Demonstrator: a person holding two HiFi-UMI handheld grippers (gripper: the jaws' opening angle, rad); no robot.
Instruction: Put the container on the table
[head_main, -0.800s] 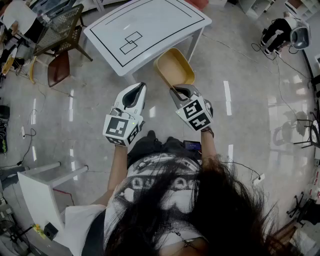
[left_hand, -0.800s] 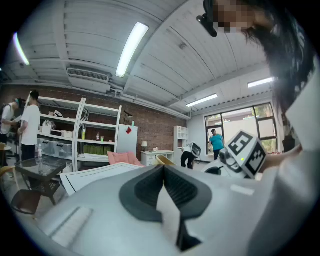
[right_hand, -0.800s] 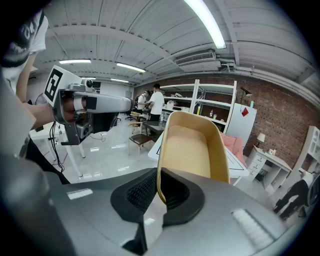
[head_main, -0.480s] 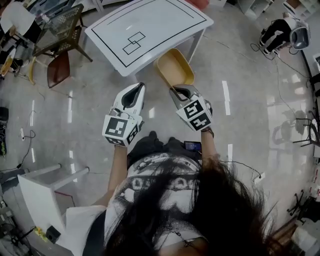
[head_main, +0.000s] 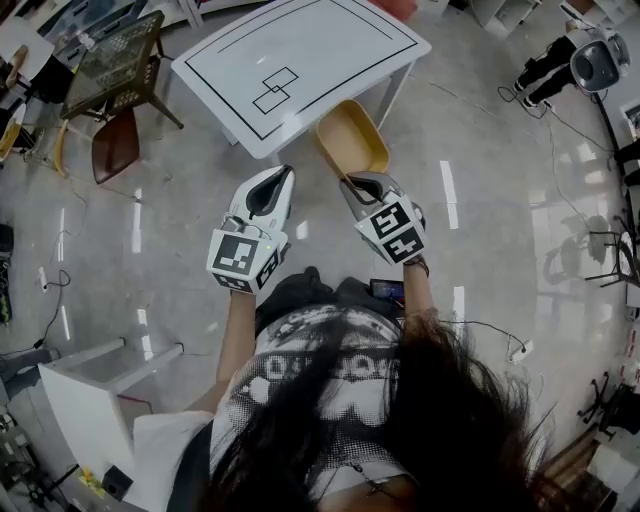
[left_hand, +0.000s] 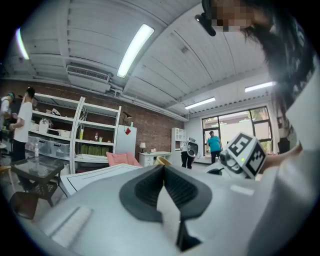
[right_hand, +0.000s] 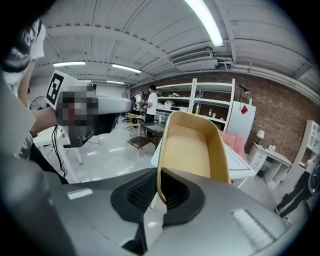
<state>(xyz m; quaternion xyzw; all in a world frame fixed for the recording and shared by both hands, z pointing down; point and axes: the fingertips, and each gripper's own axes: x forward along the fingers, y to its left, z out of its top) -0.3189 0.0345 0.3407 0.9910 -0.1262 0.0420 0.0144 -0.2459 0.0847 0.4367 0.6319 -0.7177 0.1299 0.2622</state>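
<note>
A tan oblong container (head_main: 353, 137) hangs in the air just off the near edge of the white table (head_main: 310, 40), which bears black outlines. My right gripper (head_main: 349, 180) is shut on the container's near rim; in the right gripper view the rim (right_hand: 159, 172) runs between the two dark pads and the container (right_hand: 192, 150) rises ahead. My left gripper (head_main: 270, 177) is held level beside it, to the left, shut with nothing in it. In the left gripper view its pads (left_hand: 176, 186) meet, and the table (left_hand: 100, 174) lies beyond.
A dark chair (head_main: 118, 135) and a mesh side table (head_main: 115, 50) stand left of the table. A white stool (head_main: 85, 385) is on the floor at lower left. Cables (head_main: 500, 335) trail at right. Shelving (right_hand: 212, 107) and people stand far off.
The table and container have drifted slightly right and up in the head view; both grippers keep their hold and spacing.
</note>
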